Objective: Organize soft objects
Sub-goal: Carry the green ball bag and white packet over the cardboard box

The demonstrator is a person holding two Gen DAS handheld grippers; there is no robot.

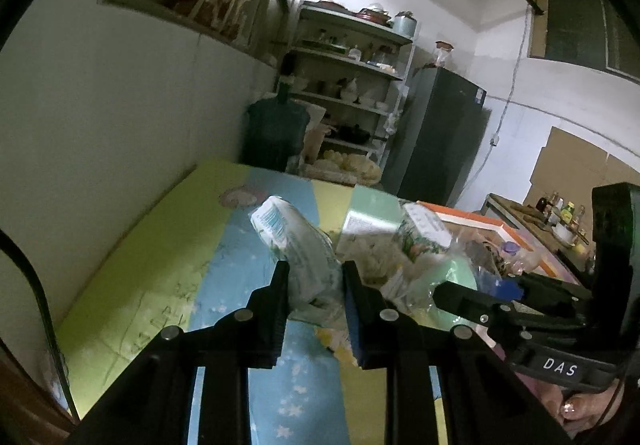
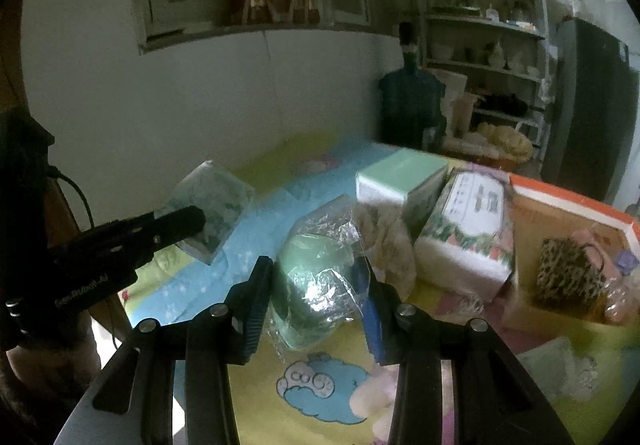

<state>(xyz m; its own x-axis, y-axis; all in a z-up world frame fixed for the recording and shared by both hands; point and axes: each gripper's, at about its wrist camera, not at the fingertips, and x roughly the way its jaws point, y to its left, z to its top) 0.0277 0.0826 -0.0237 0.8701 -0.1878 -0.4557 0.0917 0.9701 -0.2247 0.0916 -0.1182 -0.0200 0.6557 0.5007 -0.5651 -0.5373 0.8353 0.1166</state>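
A soft tissue pack (image 1: 298, 245) in crinkled wrap is clamped between the fingers of the left tool (image 1: 314, 285) and is held above the colourful mat (image 1: 168, 245) on the desk, left of the pile. The right tool (image 2: 314, 281) is closed partway around a green roll in clear plastic (image 2: 316, 281); both fingers touch its wrap, and the roll is seen just above the mat. Behind it, a mint box (image 2: 400, 175) and a flowered tissue pack (image 2: 468, 233) are set side by side. Farther right, a leopard-print pouch (image 2: 568, 277) lies in an orange-rimmed box (image 2: 580, 201). A shelf (image 2: 484, 25) is seen at the far wall.
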